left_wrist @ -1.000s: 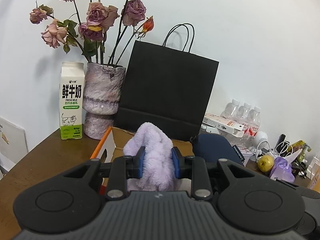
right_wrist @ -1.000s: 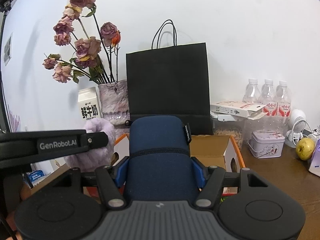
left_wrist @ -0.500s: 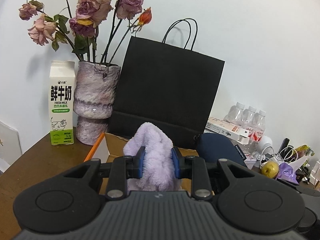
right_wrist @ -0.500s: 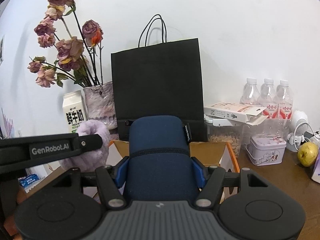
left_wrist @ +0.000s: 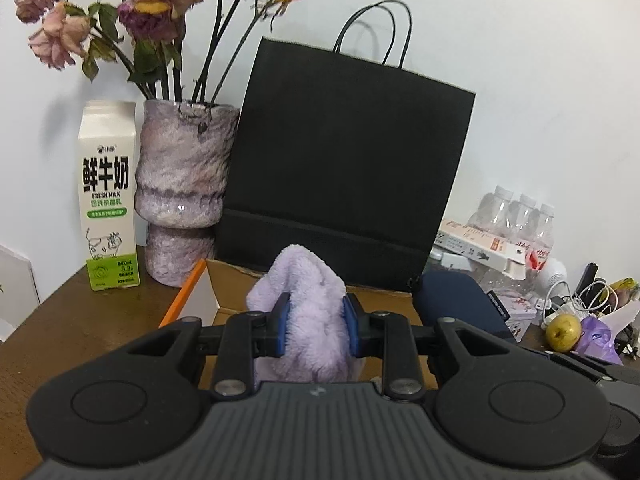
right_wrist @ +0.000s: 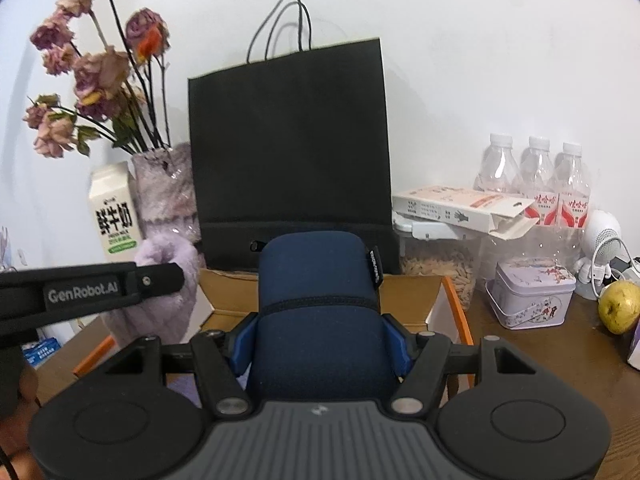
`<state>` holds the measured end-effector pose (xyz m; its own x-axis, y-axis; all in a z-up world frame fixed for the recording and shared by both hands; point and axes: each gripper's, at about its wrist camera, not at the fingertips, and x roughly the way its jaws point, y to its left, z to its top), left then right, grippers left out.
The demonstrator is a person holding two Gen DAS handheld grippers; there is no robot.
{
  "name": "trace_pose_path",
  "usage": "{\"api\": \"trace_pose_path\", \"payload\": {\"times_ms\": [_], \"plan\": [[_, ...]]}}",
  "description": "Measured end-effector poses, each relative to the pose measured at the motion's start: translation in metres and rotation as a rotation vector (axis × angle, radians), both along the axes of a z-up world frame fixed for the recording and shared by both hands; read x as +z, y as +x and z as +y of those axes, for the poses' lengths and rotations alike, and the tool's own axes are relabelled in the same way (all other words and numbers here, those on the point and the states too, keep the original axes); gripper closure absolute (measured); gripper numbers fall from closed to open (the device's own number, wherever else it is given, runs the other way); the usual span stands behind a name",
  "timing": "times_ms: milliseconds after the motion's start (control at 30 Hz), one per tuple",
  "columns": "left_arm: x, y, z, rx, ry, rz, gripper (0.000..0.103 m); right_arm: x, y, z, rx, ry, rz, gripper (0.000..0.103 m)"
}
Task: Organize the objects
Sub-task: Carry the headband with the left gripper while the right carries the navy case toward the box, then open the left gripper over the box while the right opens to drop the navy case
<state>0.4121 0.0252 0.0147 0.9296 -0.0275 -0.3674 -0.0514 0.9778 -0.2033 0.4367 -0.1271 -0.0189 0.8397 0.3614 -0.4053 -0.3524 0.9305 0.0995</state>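
Against a white wall, a brown wooden surface (right_wrist: 552, 344) is carrying a black paper bag (right_wrist: 292, 152), a vase of dried roses (left_wrist: 180, 184), a milk carton (left_wrist: 108, 196) and an open cardboard box (right_wrist: 420, 296). Each hand-held gripper is carrying something: the left hand-held gripper (left_wrist: 314, 330) is pinching a fluffy lilac cloth (left_wrist: 308, 304) between narrowed jaws, and the right hand-held gripper (right_wrist: 320, 340) is clamping a navy blue pouch (right_wrist: 316, 284) at a wider spread. Both items are hanging just above the box mouth, not yet inside. Picking up looks done; lowering them in and letting go is probably what is remaining. Bottles (right_wrist: 532, 172), a tin (right_wrist: 532, 296) and a pear (right_wrist: 618, 306) are sitting unsorted at the right.
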Motion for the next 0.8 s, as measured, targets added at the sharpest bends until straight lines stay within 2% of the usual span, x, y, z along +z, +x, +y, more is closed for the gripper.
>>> {"api": "trace_pose_path", "payload": {"times_ms": [133, 167, 200, 233, 300, 367, 800], "plan": [[-0.002, 0.006, -0.001, -0.006, 0.009, 0.0, 0.072, -0.005, 0.006, 0.002, -0.006, -0.021, 0.01, 0.04], [-0.003, 0.008, -0.001, -0.01, 0.011, 0.0, 0.066, -0.006, 0.008, 0.003, -0.008, -0.029, 0.012, 0.039], [-0.003, 0.009, -0.002, -0.008, 0.012, 0.002, 0.053, -0.008, 0.01, 0.003, -0.01, -0.039, 0.019, 0.037], [-0.004, 0.009, -0.001, 0.004, 0.014, 0.002, 0.045, -0.009, 0.011, 0.003, -0.016, -0.046, 0.027, 0.035], [-0.005, 0.01, 0.0, 0.014, 0.008, -0.002, 0.003, -0.011, 0.012, 0.003, -0.045, -0.059, 0.02, 0.005], [-0.004, 0.008, 0.001, 0.038, 0.003, -0.02, 0.0, -0.01, 0.011, 0.001, -0.073, -0.055, 0.008, 0.0], [0.003, -0.002, -0.002, 0.048, 0.037, -0.039, 0.0, 0.0, 0.001, -0.003, -0.071, -0.043, -0.005, 0.0]]}}
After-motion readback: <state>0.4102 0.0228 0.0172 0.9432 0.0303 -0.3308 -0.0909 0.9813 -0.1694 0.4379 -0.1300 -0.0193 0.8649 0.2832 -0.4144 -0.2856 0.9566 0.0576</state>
